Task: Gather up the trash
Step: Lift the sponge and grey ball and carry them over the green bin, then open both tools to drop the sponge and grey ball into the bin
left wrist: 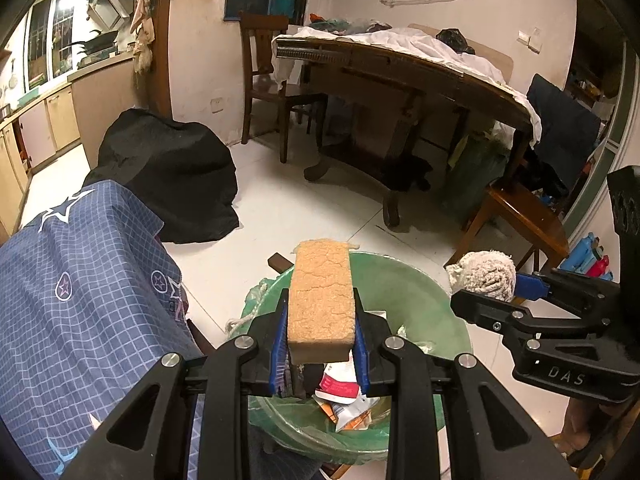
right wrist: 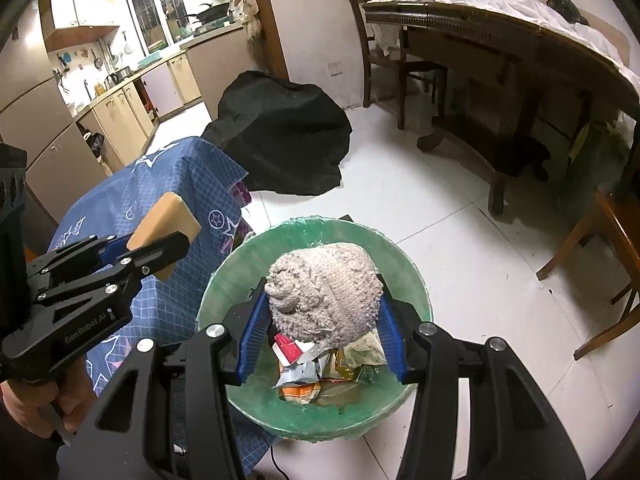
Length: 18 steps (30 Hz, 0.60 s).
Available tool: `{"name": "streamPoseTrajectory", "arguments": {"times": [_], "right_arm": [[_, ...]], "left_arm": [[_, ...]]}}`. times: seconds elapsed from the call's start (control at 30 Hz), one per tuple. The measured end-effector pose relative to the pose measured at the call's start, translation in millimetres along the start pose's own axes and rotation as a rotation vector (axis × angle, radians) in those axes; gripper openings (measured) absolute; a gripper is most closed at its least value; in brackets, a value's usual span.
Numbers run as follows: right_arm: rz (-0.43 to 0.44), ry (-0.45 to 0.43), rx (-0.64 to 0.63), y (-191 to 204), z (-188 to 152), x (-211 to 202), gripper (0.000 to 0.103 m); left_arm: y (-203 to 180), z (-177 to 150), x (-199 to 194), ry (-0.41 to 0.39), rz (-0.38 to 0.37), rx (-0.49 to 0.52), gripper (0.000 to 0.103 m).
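Bin (right wrist: 416,280), green-lined, sits on floor directly below both tongs. Left tongs (left wrist: 320,344) clamped narrow on orange sponge (left wrist: 322,300), long axis pointing away over bin's near-left rim. Right tongs (right wrist: 320,332) gripping balled grey rag (right wrist: 324,296), centred over bin mouth, the better placed. Wrappers (right wrist: 304,368) already inside. Judged next: release, straight drop.
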State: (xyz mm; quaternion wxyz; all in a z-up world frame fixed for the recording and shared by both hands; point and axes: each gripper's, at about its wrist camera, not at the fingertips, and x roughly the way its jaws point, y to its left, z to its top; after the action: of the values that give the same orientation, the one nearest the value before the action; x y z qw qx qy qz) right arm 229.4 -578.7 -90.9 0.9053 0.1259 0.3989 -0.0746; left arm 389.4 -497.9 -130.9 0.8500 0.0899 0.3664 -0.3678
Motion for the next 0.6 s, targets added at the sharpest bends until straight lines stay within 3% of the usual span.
{"name": "streamPoseTrajectory", "arguments": {"times": [0.6], "right_arm": [[0.000, 0.011, 0.003, -7, -3, 9, 0.048]], "left_arm": [[-3, 1, 16, 0.019, 0.006, 0.001, 0.028]]}}
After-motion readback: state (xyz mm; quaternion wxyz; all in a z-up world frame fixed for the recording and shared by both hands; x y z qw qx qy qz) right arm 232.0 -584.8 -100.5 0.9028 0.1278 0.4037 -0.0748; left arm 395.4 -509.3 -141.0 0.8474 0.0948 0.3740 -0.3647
